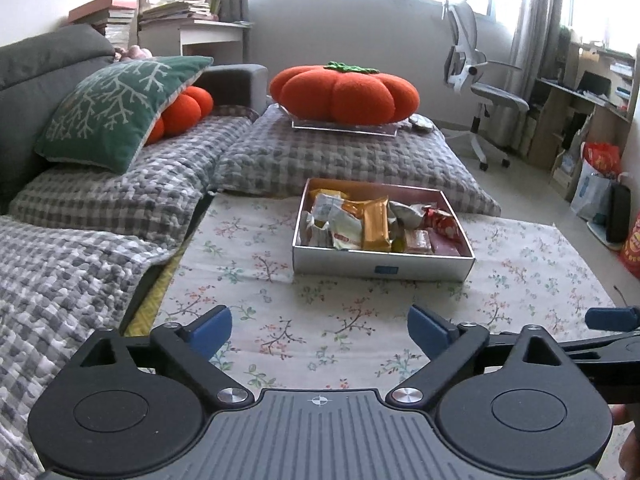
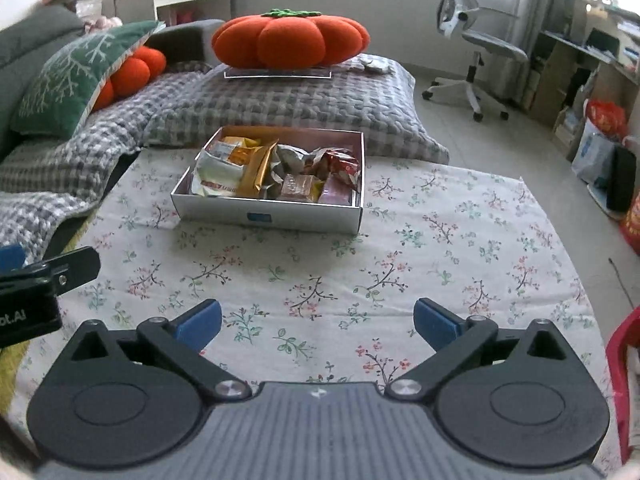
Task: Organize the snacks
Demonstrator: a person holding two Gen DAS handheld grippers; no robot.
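Floral cloth (image 2: 440,240) around snack box (image 2: 268,216)

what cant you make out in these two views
- Lower snacks in the box: both views, covered by the top wrappers and the box walls.
- Wrapper print: both views, too small to read.
- Blue label on the box front: too small to read.
- Red thing: right wrist view, cut off by the edge.
- Small item beside the pumpkin cushion: too far away to identify.
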